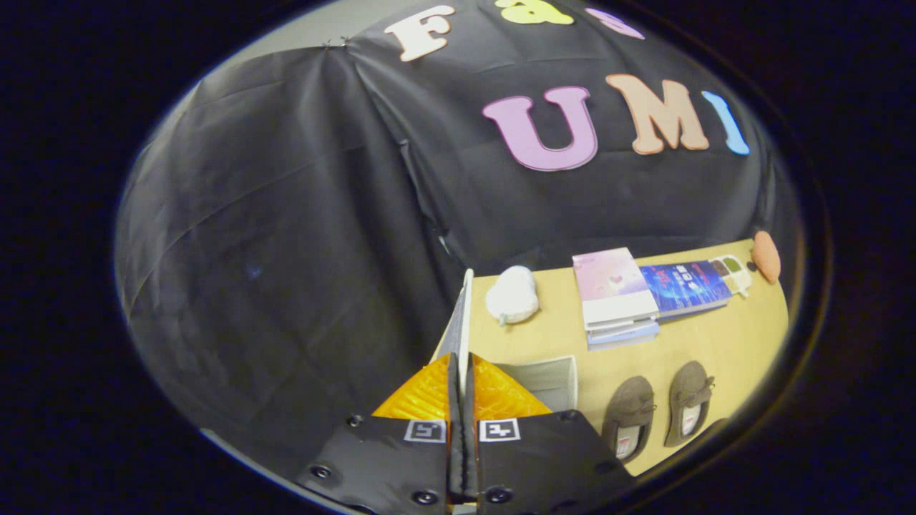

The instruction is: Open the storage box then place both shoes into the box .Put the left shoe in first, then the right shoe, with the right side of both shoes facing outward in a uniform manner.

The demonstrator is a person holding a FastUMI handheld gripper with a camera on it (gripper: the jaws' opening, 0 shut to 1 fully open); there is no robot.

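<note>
The gripper (461,383) is seen with its fingers pressed together on the thin edge of the storage box lid (458,325), which is held raised on edge, apparently so the storage box (554,379) is left open just beside the fingers. Beyond the box, on the table (715,343), two shoes (658,411) are laid side by side, not yet loaded. Farther off, a stack of books (619,300), a white plush toy (512,295) and an orange object (766,255) are set.
</note>
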